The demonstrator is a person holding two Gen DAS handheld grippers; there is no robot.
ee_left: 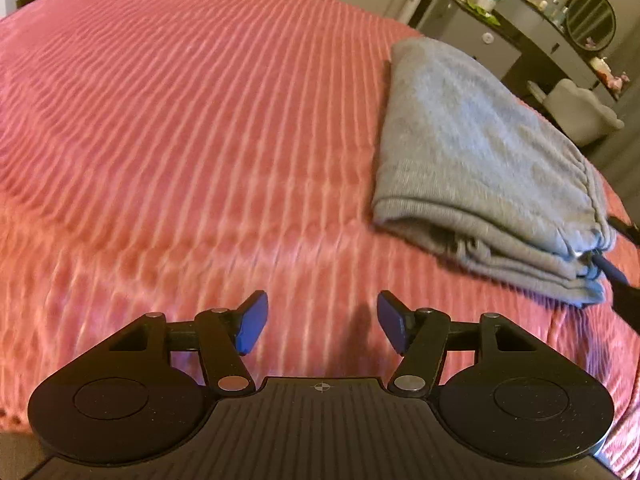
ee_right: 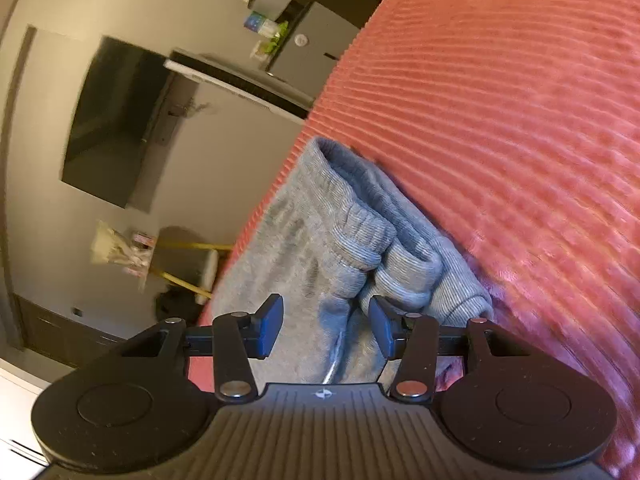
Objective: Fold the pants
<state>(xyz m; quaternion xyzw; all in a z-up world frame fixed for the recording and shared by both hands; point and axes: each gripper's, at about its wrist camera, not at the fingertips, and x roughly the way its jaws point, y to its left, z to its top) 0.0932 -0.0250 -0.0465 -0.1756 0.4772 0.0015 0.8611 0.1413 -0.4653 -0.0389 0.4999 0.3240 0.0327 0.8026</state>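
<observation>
Grey sweatpants (ee_left: pixel 472 160) lie folded in a stacked bundle on the pink ribbed bedspread (ee_left: pixel 180 140), at the right of the left wrist view. My left gripper (ee_left: pixel 322 322) is open and empty, hovering over bare bedspread, left of and nearer than the bundle. In the right wrist view the pants (ee_right: pixel 320 240) lie at the bed's edge, waistband and cuffs bunched near the camera. My right gripper (ee_right: pixel 326 326) is open just over the near end of the bundle, with cloth showing between the jaws. Its dark fingers (ee_left: pixel 616 276) show at the bundle's right end in the left wrist view.
The bed's edge runs close beside the pants (ee_right: pixel 256 216). Beyond it are a grey dresser with bottles (ee_left: pixel 520 36), a round mirror (ee_left: pixel 591 19), a pale chair (ee_left: pixel 580 112), a wall-mounted dark screen (ee_right: pixel 116 124) and the floor.
</observation>
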